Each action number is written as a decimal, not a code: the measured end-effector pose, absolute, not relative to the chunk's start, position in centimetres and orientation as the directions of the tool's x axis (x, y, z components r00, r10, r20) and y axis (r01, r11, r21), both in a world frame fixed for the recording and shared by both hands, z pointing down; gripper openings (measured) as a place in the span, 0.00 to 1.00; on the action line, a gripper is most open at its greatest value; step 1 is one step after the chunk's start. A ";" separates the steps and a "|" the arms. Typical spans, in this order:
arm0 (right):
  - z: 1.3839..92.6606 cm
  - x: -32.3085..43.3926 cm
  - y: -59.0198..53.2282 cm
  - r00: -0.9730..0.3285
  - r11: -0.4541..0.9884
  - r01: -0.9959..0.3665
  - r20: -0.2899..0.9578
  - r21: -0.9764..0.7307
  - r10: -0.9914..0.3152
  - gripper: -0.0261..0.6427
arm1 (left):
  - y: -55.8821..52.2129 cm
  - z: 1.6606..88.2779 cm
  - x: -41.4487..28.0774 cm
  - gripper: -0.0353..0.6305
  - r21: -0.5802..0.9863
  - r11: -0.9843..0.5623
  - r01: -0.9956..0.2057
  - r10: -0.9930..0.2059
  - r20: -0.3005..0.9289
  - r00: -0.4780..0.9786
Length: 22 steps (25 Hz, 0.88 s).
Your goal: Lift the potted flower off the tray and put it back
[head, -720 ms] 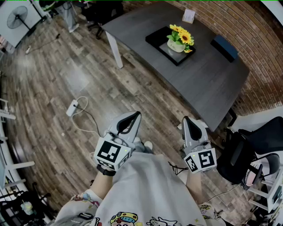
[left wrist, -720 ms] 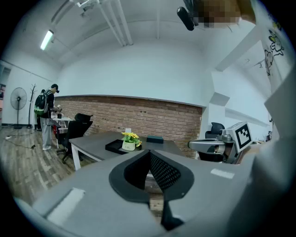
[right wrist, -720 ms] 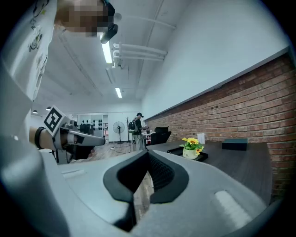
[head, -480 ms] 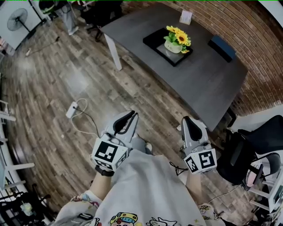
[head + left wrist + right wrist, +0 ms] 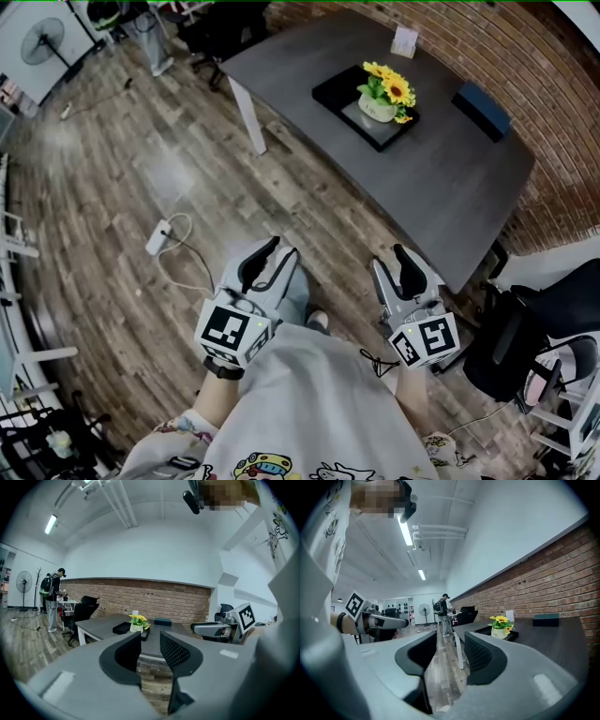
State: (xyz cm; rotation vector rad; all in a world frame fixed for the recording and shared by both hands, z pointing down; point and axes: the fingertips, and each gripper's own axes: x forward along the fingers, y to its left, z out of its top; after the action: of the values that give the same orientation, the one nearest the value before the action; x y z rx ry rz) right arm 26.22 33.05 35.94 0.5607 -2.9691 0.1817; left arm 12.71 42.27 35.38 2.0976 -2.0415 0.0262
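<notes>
We stand on a wooden floor (image 5: 131,178), well apart from the dark table (image 5: 450,178). The potted flower (image 5: 384,94), with yellow blooms in a pale pot, sits upright on the black tray (image 5: 335,85) there. Our left hand-held gripper (image 5: 283,247) and right hand-held gripper (image 5: 387,258) both have jaws partly apart, holding nothing.

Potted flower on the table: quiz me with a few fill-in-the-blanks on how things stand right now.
The potted flower has ____ blooms and stands on the black tray.
The left gripper and the right gripper are both ____, with nothing between their jaws.
The table stands beside a ____ wall.
Missing words: yellow; open; brick.
</notes>
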 end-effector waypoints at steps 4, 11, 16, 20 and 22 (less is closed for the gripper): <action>36.2 24.1 30.6 -0.917 0.918 -0.384 0.152 -0.097 -0.368 0.34 | 39.9 35.7 9.9 0.27 0.153 -0.016 -0.988 -0.986 0.160 0.040; 36.4 18.6 24.8 -0.899 0.901 -0.423 0.170 -0.100 -0.403 0.41 | 34.0 35.9 3.5 0.34 0.164 -0.045 -0.985 -0.982 0.173 0.073; 35.9 13.9 20.7 -0.890 0.891 -0.444 0.164 -0.097 -0.426 0.47 | 30.2 35.6 -2.2 0.38 0.162 -0.051 -0.986 -0.981 0.175 0.079; 35.9 10.9 18.5 -0.877 0.878 -0.469 0.168 -0.100 -0.450 0.50 | 28.5 35.9 -6.1 0.40 0.164 -0.051 -0.985 -0.981 0.174 0.080; 36.3 9.6 17.6 -0.869 0.870 -0.483 0.174 -0.101 -0.463 0.51 | 27.8 36.1 -7.7 0.41 0.161 -0.057 -0.985 -0.981 0.173 0.085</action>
State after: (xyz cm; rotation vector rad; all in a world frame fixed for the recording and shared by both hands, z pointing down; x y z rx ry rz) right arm 9.60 17.63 36.27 0.7368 -2.8976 0.2127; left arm -7.73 27.82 36.10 2.1253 -1.9780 0.0247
